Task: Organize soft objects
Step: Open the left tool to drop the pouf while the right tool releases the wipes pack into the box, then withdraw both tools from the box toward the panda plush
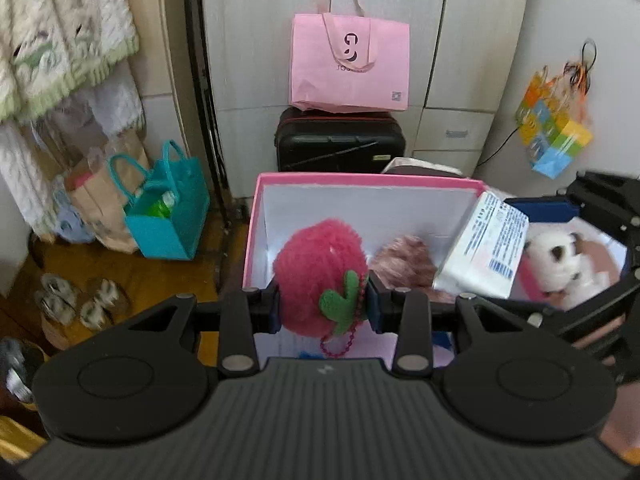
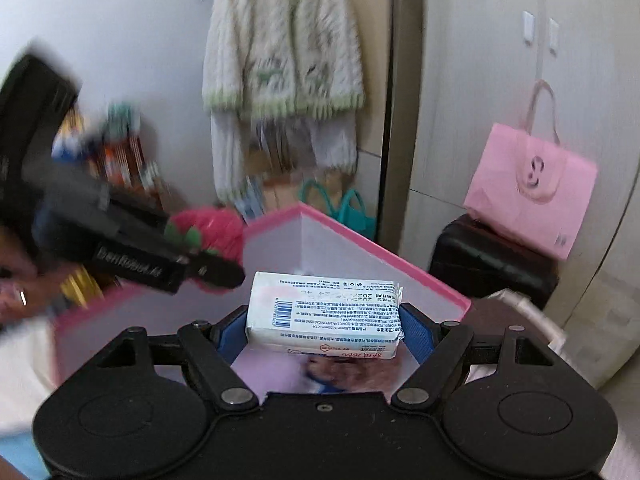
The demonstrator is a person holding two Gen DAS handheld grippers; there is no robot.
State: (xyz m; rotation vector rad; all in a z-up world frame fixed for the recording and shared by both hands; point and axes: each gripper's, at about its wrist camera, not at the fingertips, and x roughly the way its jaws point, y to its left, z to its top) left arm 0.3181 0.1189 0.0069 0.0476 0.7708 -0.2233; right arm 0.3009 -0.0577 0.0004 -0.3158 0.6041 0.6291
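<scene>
Fluffy pink plush strawberry [image 1: 320, 276], glossy plastic-wrapped tissue pack [image 2: 324, 312], matt pink box [image 1: 256, 216].

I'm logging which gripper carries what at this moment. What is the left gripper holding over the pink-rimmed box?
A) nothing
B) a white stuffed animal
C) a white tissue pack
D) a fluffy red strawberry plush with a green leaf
D: in the left wrist view the left gripper has its fingers pressed on both sides of the red strawberry plush, above the pink-rimmed box; the tissue pack sits in the right gripper.
</scene>
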